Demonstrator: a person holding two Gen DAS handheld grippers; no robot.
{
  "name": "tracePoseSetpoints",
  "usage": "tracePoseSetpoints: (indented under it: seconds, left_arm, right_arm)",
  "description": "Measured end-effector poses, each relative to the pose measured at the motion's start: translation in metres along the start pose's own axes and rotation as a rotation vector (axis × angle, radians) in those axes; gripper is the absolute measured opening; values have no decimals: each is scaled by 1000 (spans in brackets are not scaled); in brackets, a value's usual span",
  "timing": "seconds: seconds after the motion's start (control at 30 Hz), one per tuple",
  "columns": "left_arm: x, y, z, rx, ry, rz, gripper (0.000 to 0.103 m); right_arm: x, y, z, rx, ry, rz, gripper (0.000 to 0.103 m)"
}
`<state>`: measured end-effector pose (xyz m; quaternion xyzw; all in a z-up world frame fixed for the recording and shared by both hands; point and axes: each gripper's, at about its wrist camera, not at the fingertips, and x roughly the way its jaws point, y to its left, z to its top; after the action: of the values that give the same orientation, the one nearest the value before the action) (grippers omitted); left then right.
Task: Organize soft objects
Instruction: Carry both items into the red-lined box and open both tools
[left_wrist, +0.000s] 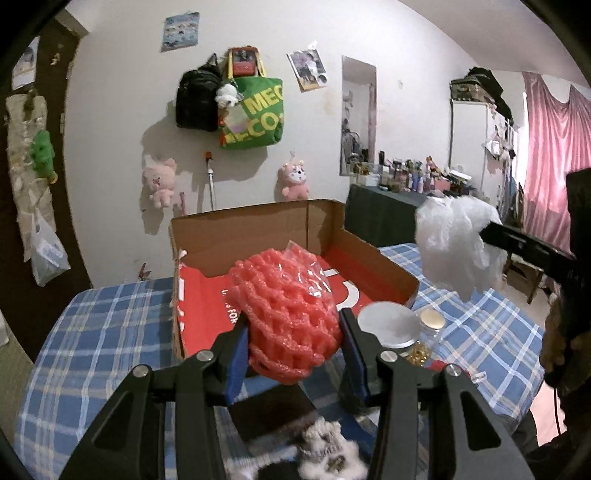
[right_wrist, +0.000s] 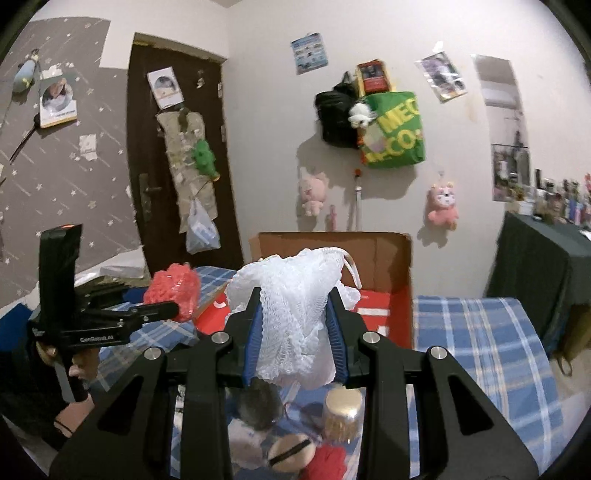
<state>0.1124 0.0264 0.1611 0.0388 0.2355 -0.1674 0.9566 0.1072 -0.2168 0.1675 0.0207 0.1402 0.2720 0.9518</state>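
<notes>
Gripping a pink foam net bundle (left_wrist: 291, 314) between its blue pads (left_wrist: 236, 360), the left gripper (left_wrist: 295, 354) holds it clear of the plaid-covered table (left_wrist: 92, 332), in front of an open cardboard box (left_wrist: 258, 236) with a red lining, while the white mesh pouf (left_wrist: 458, 243) hangs at right in the other tool's tip. Seen from the right wrist, the right gripper (right_wrist: 295, 343) is clamped partway closed on that white mesh pouf (right_wrist: 295, 306), raised before the same box (right_wrist: 369, 266), with the pink bundle (right_wrist: 173, 288) at left in the left gripper (right_wrist: 162, 308).
</notes>
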Motion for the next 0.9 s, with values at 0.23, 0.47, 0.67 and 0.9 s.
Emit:
tracePoseSetpoints:
  seconds: [0.23, 0.47, 0.67, 0.9]
  left_arm:
    - [35, 12, 25, 34, 75, -18, 48]
    - [78, 20, 44, 60, 155, -38, 48]
    - [121, 28, 57, 79, 229, -47, 48]
    - [194, 47, 71, 43, 361, -58, 48]
  right_arm:
    - [51, -8, 32, -76, 84, 41, 30]
    - [107, -17, 44, -132, 181, 53, 30]
    - [162, -30, 43, -154, 280, 38, 30]
    - [231, -54, 37, -138, 420, -2, 30]
